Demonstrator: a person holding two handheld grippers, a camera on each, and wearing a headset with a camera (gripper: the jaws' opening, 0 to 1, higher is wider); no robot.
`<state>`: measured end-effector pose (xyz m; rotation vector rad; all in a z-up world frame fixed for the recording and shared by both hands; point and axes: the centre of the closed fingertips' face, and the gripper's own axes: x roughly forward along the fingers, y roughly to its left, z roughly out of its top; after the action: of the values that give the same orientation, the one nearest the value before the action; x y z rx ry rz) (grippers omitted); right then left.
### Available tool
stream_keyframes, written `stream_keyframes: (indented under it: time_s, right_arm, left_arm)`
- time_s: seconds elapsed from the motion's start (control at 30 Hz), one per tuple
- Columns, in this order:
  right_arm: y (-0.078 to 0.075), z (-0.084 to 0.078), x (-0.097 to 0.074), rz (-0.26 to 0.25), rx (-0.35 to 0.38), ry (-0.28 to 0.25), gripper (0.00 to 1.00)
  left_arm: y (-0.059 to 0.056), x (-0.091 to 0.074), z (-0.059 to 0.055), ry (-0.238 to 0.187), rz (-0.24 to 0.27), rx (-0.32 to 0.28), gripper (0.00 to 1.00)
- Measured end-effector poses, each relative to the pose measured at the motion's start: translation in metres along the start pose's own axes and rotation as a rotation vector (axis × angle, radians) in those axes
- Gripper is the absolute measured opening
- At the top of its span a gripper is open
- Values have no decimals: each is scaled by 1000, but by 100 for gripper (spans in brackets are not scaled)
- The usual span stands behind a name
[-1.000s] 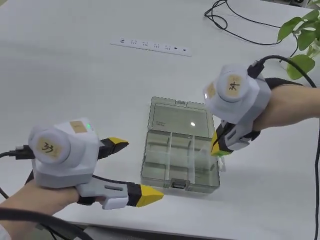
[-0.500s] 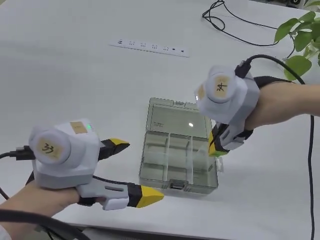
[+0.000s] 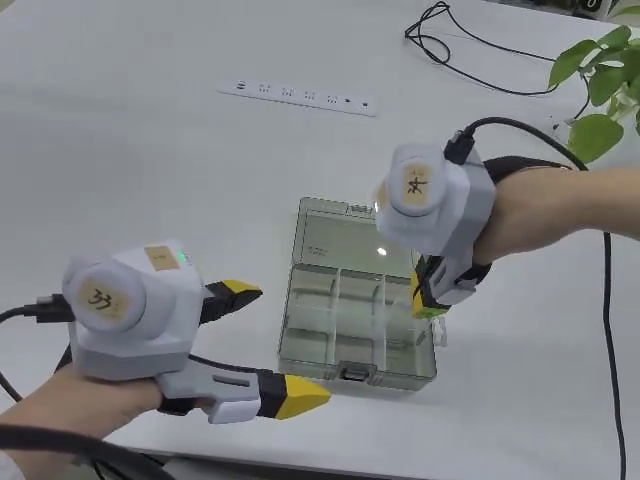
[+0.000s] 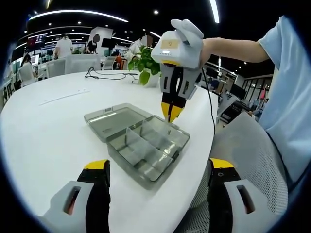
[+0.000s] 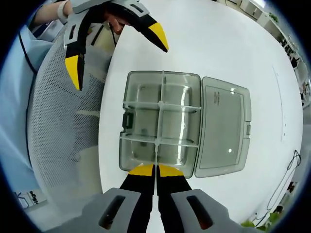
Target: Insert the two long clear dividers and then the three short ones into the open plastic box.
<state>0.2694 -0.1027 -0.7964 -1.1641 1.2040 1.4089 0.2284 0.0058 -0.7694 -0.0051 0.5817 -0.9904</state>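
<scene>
Box (image 3: 352, 366) open; right tool (image 3: 426, 304) points down, seemingly pinching divider (image 5: 156, 154).

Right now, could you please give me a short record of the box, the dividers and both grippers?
box: open, plastic, lid laid flat beyond it
dividers: clear pieces crossing inside, forming compartments
right gripper: over the box's right edge, jaws together; held divider unclear
left gripper: near the box's front-left corner, jaws open, empty
table: white, power strip farther back
</scene>
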Motion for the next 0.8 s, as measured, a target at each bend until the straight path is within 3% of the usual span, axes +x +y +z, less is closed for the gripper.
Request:
stream_keyframes:
  time_s: [0.8]
  right_arm:
    - [-1,-4,23,2,23,-23,2]
  left_arm:
    - [3,-4,-2,-2,17,-14,83]
